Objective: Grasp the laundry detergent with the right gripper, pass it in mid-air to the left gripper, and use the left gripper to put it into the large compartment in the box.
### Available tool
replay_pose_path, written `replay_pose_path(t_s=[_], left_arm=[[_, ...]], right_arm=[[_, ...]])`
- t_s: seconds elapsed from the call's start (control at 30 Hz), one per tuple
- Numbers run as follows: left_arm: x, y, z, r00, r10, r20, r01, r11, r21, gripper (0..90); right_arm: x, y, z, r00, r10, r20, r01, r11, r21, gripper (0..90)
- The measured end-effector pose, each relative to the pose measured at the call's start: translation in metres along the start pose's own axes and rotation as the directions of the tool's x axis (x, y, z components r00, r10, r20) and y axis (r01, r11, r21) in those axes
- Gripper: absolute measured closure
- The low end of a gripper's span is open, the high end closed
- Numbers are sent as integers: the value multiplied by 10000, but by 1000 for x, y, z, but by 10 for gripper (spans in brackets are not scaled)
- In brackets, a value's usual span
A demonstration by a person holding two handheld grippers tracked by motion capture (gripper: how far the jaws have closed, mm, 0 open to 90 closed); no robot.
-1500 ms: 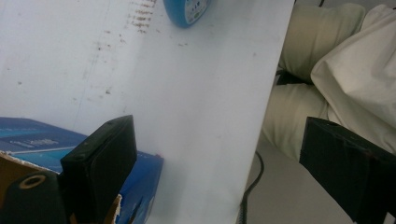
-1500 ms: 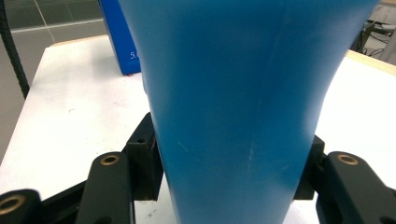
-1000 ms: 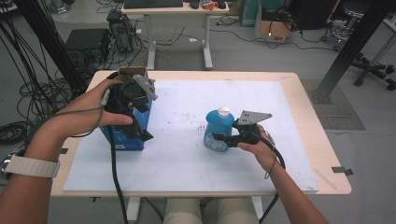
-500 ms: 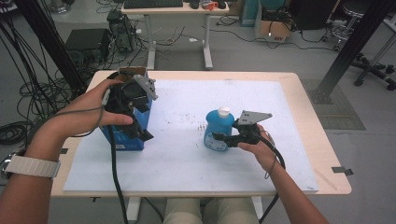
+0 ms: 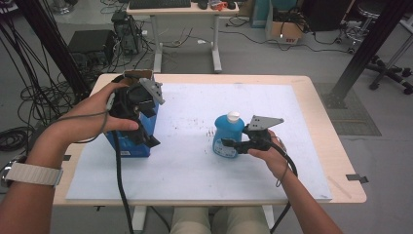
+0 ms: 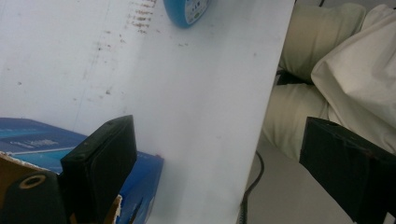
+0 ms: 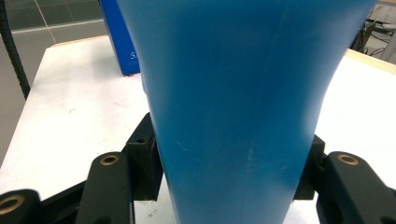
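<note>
Between the right claw's (image 5: 233,144) jaws stood a blue plastic bottle with a white cap (image 5: 227,134), clamped at its waist. Beside the open left claw (image 5: 152,127), a blue cardboard box (image 5: 127,145) sat on the bench (image 5: 311,105).

Grey floor (image 5: 292,53) strewn with cables (image 5: 19,97) — a white desk (image 5: 182,7) behind, an office chair (image 5: 389,73) at right.

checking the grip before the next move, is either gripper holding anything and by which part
The right gripper holds the blue bottle by its body, jaws on either side. The left gripper stands open at the blue box, gripping nothing.
</note>
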State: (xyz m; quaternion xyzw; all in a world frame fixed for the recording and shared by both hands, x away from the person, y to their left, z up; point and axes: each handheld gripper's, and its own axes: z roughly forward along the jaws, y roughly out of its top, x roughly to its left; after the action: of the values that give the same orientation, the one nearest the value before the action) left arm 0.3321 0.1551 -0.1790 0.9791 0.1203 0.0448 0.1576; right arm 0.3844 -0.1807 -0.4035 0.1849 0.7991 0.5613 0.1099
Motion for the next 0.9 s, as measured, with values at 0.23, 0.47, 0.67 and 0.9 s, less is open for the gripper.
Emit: replay_pose_path(t_s=[0.23, 0.47, 0.67, 0.9], left_arm=[[0, 0, 0, 10000, -22, -13, 22, 10000, -9, 114], [-1, 0, 1, 10000, -82, -12, 82, 10000, -20, 114], [0, 0, 1, 10000, -82, -9, 81, 10000, -35, 114], [0, 0, 1, 10000, -28, 5, 28, 10000, 10, 114]], right_arm=[[0, 0, 0, 10000, -6, -6, 6, 10000, -3, 425], [0, 0, 0, 10000, -3, -7, 3, 10000, 6, 425], [0, 0, 0, 10000, 13, -9, -13, 10000, -10, 425], [0, 0, 0, 10000, 4, -1, -4, 10000, -5, 425]])
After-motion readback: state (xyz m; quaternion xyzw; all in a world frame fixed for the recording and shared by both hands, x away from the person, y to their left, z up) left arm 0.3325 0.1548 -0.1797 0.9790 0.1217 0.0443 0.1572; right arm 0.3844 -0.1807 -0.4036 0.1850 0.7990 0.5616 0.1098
